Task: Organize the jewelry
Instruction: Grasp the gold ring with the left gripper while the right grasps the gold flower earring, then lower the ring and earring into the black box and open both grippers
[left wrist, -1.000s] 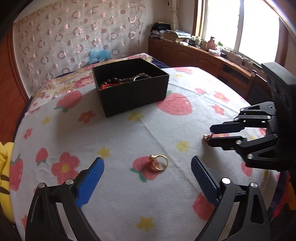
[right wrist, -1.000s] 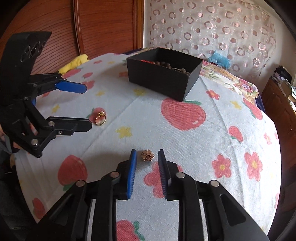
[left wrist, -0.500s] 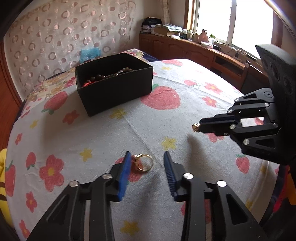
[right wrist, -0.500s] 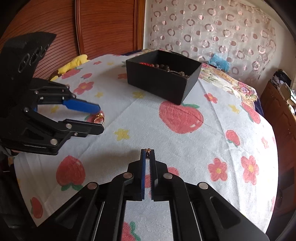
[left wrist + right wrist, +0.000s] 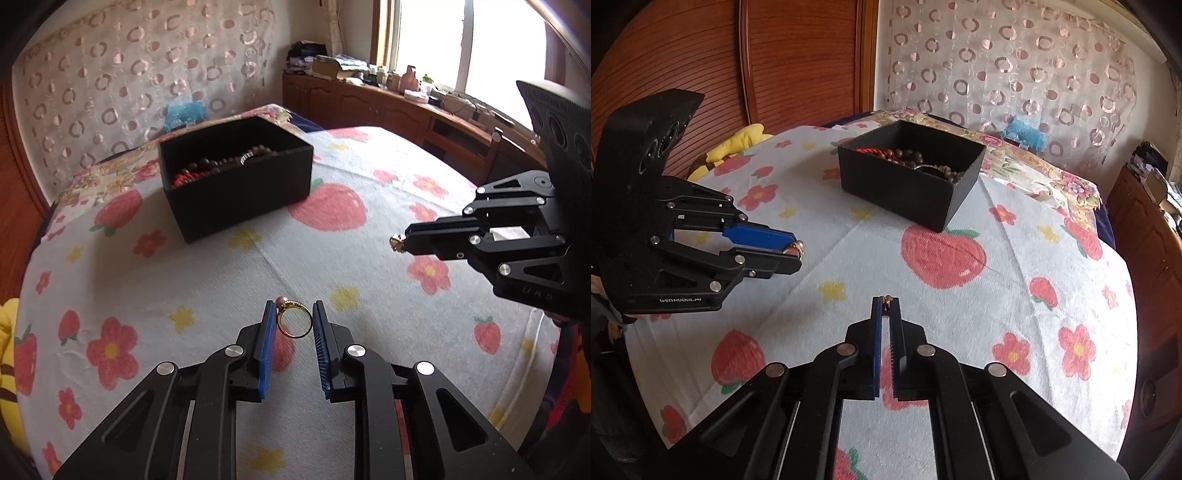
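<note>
My left gripper (image 5: 294, 321) hovers low over the strawberry-print cloth (image 5: 207, 280), its jaws closing, with a gold ring (image 5: 293, 324) standing upright between the blue pads, which touch it on both sides. The right wrist view shows the same gripper (image 5: 796, 254) at the left, with the ring (image 5: 800, 249) at its tip. My right gripper (image 5: 886, 301) is shut on a small gold flower charm (image 5: 886, 297), held just above the cloth; the left wrist view shows that gripper (image 5: 404, 243) and the charm (image 5: 397, 242) at the right. A black box (image 5: 236, 199) (image 5: 905, 192) with bead strings stands farther back.
A yellow plush (image 5: 746, 136) lies at the table's left edge. A wooden cabinet (image 5: 369, 103) covered in clutter runs under the window on the right. A blue bundle (image 5: 184, 110) sits behind the box, in front of a patterned curtain.
The left jaws have come in from wide apart onto the ring, which now stands upright between them. The right jaws have shut on the flower charm and raised it off the cloth.
</note>
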{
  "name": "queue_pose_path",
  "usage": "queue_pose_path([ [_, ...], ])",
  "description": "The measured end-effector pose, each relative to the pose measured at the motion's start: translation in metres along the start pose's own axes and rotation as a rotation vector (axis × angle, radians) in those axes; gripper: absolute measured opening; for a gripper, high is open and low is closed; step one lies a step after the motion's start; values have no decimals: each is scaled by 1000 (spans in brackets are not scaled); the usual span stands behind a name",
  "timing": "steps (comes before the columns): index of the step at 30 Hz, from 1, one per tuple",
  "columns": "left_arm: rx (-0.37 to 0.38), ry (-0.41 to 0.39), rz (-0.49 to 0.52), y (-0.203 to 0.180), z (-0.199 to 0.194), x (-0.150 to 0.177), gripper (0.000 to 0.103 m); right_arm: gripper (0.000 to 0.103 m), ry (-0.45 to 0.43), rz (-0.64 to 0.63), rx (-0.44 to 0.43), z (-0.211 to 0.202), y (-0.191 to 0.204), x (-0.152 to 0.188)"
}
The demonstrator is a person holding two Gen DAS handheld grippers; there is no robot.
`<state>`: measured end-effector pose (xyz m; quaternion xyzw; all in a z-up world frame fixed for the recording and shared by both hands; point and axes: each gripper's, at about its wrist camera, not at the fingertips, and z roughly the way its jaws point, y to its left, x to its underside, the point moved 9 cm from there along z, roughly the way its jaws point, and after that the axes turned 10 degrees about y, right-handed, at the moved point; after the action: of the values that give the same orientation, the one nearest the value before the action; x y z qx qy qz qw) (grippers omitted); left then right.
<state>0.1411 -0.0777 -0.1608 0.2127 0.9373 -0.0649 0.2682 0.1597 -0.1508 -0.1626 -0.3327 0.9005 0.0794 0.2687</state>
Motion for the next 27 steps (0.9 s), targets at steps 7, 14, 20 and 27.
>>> queue_pose_path([
  [7, -28, -59, -28, 15, -16, -26, 19, 5, -49, 8, 25, -3, -12, -35],
  [14, -63, -93, -52, 32, -20, -51, 19, 5, -90, 47, 35, 2, -36, -83],
  [20, -84, -105, -90, 51, -18, -65, 19, 5, -99, 62, 22, 16, -47, -116],
  [27, -96, -115, -121, 67, -15, -81, 19, 11, -98, 80, 12, 27, -50, -137],
])
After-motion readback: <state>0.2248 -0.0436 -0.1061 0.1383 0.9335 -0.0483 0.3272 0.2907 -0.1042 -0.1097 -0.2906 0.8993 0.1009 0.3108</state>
